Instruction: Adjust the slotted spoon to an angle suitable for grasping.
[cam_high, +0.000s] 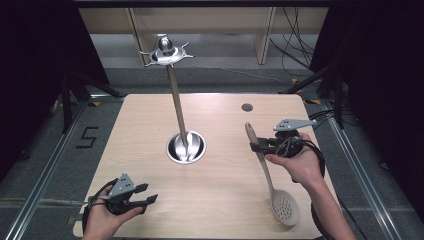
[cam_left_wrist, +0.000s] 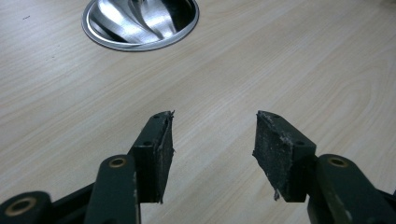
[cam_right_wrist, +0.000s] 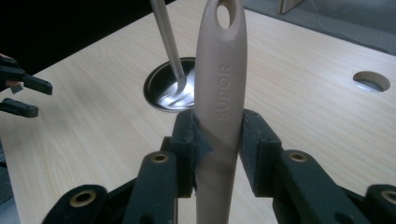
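Note:
A beige slotted spoon (cam_high: 267, 170) lies over the right side of the wooden table (cam_high: 150, 125), its perforated bowl (cam_high: 286, 206) toward the front edge. My right gripper (cam_high: 254, 145) is shut on the upper handle (cam_right_wrist: 219, 102), which carries the word SUPOR and a hanging hole at its tip. A tall metal stand (cam_high: 177, 105) rises from a shiny round base (cam_high: 186, 147) at the table's middle, with a pronged hanger head (cam_high: 166, 51) on top. My left gripper (cam_high: 150, 194) stands open at the front left, nothing between its pads (cam_left_wrist: 161, 149).
A small round cable hole (cam_high: 247, 107) sits in the table's far right part. The stand's base (cam_left_wrist: 140, 21) lies ahead of the left gripper. Black tripod legs and cables stand on the floor to both sides, and a wooden shelf frame stands behind the table.

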